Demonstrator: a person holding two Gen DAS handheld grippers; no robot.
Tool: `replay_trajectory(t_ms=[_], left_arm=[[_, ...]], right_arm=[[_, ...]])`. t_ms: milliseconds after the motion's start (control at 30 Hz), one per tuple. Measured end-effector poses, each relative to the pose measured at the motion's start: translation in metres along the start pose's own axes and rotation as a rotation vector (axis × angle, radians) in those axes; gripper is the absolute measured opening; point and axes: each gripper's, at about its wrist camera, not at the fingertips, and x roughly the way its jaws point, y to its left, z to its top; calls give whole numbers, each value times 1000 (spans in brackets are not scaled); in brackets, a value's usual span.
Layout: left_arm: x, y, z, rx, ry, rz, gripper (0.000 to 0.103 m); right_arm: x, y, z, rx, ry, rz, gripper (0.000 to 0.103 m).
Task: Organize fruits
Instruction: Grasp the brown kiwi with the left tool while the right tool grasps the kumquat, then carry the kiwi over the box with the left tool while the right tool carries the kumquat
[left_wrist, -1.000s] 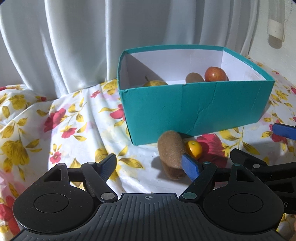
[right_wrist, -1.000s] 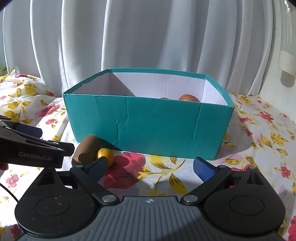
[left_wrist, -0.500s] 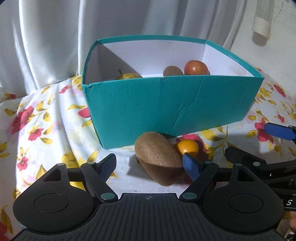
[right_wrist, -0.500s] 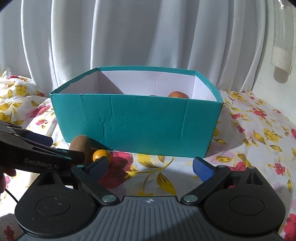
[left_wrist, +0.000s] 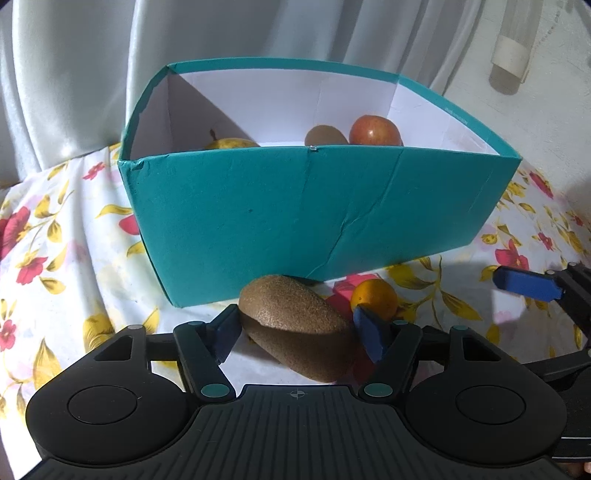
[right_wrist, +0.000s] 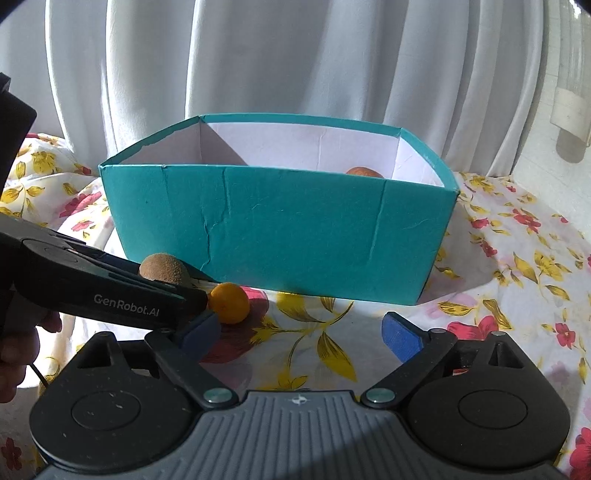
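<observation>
Box (left_wrist: 295, 214): on the cloth (left_wrist: 55, 266), before the curtain (left_wrist: 92, 74).
Inside box: pear (left_wrist: 231, 143) left; second kiwi (left_wrist: 325, 136), apple (left_wrist: 375, 131) right.
Before box: kiwi (left_wrist: 295, 328), orange (left_wrist: 373, 297) to its right.

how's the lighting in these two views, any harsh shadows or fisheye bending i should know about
Left wrist view: the kiwi between the left gripper's fingers is sunlit on top and dark below; the teal box's rim bows from fisheye distortion. Right wrist view: sun brightens the curtain and cloth, the left gripper casts shadow across the floral cloth, and the frame corners are vignetted black.
</observation>
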Motion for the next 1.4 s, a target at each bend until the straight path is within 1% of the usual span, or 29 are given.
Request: replay_trajectory(t_ms=[100,167,200,300,367,400,433,467,633,700,733,800,867,1033,1133,1300,1400], left_arm=[[-4,3,-1,-5,3,40,71],[-7,7,-2,-8,7,64,71],[-8,9,-2,-13,10,74,71],[-11,18,-3,-34,19,90,71],[-12,22,-3,-45,20,90,71],[-12,24,-3,-50,20,85,71],[-12,25,-3,-56,21,82,71],[-11,25,-2,-57,22,82,71],[-8,23,-1,-39,17,90,71],[-8,22,-1,-35,15,90,71],[-8,22,-1,-37,16,90,71],[-8,22,-1,-40,19,92,72],[-5,20,0,-35,31,110,71],[-2,18,0,-45,31,131,70],[-4,18,0,-52,32,133,69],[-30,10,4,-31,-13,161,69],[-54,1,19,-38,-42,183,69]], right_arm=[[8,6,1,-21,19,18,85],[13,10,2,-39,28,26,79],[16,12,3,-48,33,32,78],[24,20,4,-81,44,63,69],[32,26,5,-103,58,87,56],[36,29,5,-115,64,94,52],[38,32,6,-126,70,104,45],[39,33,6,-131,60,109,43],[46,37,11,-164,43,123,43],[48,38,11,-168,36,145,36],[49,37,11,-165,34,156,30],[50,38,12,-158,31,159,30],[49,36,12,-148,34,166,30],[40,25,11,-103,47,142,30],[28,17,11,-81,23,117,30],[5,3,18,-64,-20,69,30],[-9,-7,28,-39,-54,39,30]])
